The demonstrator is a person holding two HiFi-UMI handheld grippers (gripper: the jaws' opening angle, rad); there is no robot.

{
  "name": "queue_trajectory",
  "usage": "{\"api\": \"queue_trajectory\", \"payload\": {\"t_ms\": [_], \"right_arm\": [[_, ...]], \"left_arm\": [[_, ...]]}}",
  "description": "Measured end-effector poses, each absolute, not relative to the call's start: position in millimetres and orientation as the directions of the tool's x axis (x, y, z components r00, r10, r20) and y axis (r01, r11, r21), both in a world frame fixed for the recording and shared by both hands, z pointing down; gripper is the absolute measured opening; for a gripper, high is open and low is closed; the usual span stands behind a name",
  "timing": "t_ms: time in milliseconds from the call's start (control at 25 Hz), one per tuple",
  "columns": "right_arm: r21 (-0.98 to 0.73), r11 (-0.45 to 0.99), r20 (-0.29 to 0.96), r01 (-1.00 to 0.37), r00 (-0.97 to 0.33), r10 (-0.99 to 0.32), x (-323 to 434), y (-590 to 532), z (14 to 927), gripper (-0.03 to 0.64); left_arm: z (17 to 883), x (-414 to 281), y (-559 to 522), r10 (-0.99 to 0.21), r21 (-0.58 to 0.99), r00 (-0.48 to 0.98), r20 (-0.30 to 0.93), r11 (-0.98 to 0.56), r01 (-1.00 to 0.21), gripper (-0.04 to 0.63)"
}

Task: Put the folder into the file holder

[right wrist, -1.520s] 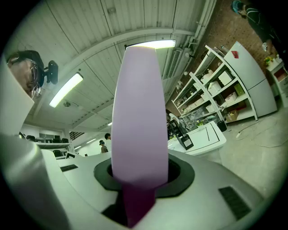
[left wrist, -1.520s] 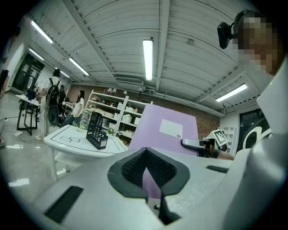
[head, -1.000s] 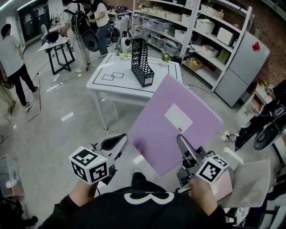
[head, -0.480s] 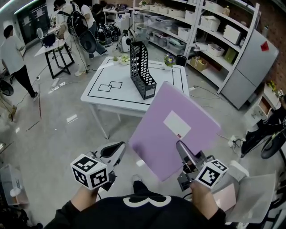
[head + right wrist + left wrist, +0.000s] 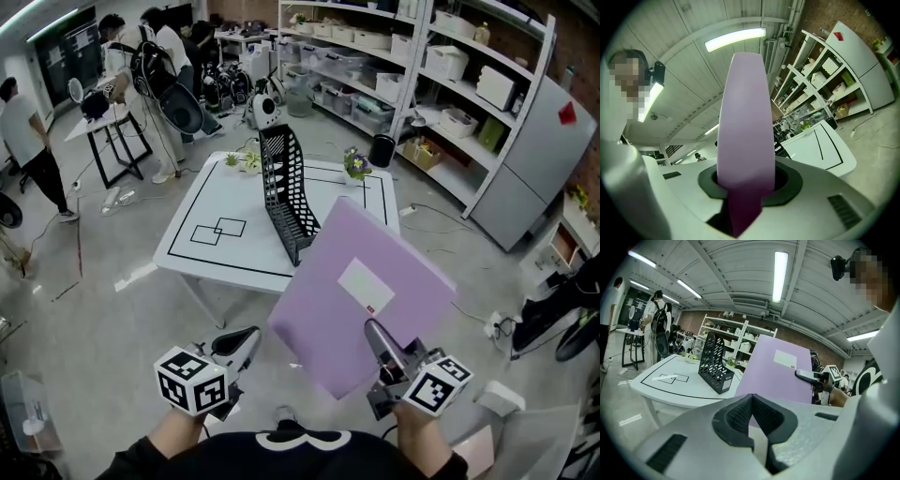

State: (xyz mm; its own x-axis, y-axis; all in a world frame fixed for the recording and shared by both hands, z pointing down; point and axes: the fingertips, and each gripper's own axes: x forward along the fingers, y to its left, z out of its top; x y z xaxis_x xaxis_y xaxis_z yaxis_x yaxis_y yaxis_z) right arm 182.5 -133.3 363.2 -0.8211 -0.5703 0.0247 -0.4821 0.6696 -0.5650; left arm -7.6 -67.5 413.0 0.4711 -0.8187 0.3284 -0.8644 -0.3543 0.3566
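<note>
at r gripper | folder: lilac, flat, tilted | white label

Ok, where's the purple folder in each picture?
Head view: purple folder at lower centre, pinched by the right hand-held gripper.
Left gripper view: folder right of centre, beyond the jaws.
Right gripper view: folder upright at centre, between the jaws.
Shared landmark: the white table.

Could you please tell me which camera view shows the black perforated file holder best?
The head view: the black perforated file holder stands nearly whole on the white table. The left gripper view shows it smaller, side-on. In the right gripper view the purple folder fills the middle; I cannot make the holder out.
</note>
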Motion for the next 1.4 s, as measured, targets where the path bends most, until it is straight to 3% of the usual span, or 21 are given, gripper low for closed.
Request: {"api": "queue_trajectory", "payload": {"t_ms": [560, 1400], "right_arm": [[-0.422, 0.729, -0.074, -0.539, -0.781, -0.621, 151, -211, 295, 0.143], [-0.287, 0.627, -0.044, -0.724, -0.644, -0.763, 71, -323, 255, 0.140]], "left_arm": [[380, -54, -129, -0.863, 0.312, 0.447, 0.235, -0.369, -0.875, 0.006], [370, -140, -257, -0.779, 0.351, 0.584, 0.228, -0.493, -0.796, 0.006]]}}
